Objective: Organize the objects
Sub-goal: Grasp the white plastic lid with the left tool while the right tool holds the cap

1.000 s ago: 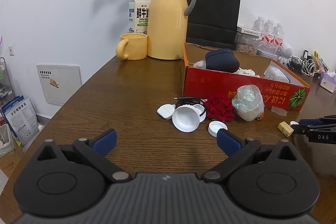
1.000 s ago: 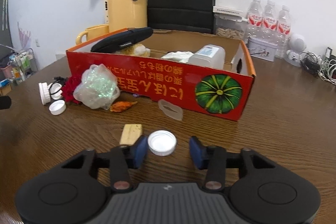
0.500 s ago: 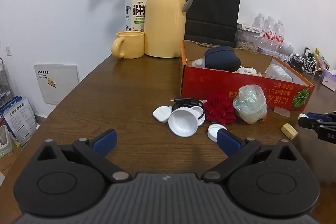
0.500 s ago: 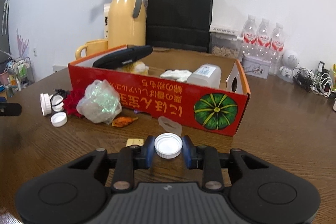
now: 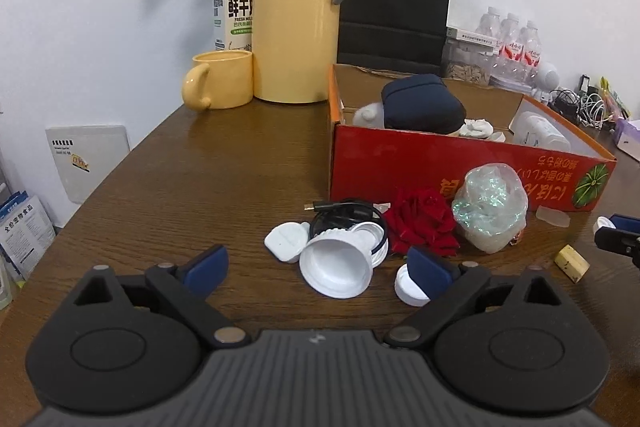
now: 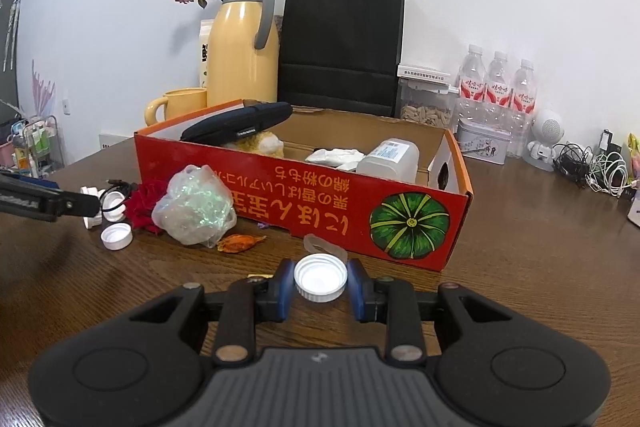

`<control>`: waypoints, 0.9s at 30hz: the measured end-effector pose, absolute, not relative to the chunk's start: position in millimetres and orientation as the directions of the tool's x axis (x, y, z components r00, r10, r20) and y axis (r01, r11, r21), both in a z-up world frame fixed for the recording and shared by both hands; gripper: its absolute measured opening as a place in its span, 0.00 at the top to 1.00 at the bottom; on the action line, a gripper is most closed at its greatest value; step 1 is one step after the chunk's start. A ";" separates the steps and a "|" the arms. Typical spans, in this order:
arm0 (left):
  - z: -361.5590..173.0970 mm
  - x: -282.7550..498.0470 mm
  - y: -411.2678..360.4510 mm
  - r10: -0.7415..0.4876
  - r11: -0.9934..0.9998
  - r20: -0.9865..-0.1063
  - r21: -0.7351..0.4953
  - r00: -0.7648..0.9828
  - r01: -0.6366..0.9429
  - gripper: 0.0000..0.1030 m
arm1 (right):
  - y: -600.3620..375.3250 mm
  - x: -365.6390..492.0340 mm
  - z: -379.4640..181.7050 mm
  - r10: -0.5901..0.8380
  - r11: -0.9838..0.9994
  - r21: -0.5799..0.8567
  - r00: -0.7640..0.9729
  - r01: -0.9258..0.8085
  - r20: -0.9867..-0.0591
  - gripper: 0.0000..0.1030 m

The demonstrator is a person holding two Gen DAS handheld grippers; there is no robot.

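Item: white cap, clamped in our right gripper; next, into red box. Left gripper wide, closing, empty, near table's left edge.

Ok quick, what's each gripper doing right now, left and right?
Left gripper: open, jaws closing, nothing gripped; a white cup lies between them.
Right gripper: shut on a white bottle cap.

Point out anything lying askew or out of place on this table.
A white cup lies tipped on its side, mouth toward the camera, amid loose lids and a black cable in front of the red box. A dried orange scrap lies beside the crumpled plastic bag.
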State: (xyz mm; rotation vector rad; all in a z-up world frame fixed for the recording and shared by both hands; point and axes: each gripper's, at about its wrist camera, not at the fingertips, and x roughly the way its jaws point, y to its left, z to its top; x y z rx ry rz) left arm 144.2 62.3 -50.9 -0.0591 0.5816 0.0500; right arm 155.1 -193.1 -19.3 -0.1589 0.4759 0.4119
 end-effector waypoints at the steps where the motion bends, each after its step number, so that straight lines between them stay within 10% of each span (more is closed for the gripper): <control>1: -51.5 145.0 62.2 0.027 0.997 -0.549 -0.044 0.835 -0.062 0.07 | -193.2 154.8 -19.2 0.347 0.906 -0.053 0.810 -0.420 -0.473 0.73; 11: -58.1 150.9 60.2 -0.012 0.997 -0.562 -0.070 0.827 -0.033 0.60 | -194.3 154.4 -18.9 0.346 0.909 -0.050 0.815 -0.414 -0.466 0.73; 27: -53.3 138.2 61.0 0.006 0.994 -0.509 -0.089 0.861 -0.059 0.60 | -196.6 152.5 -17.8 0.342 0.914 -0.044 0.823 -0.404 -0.454 0.73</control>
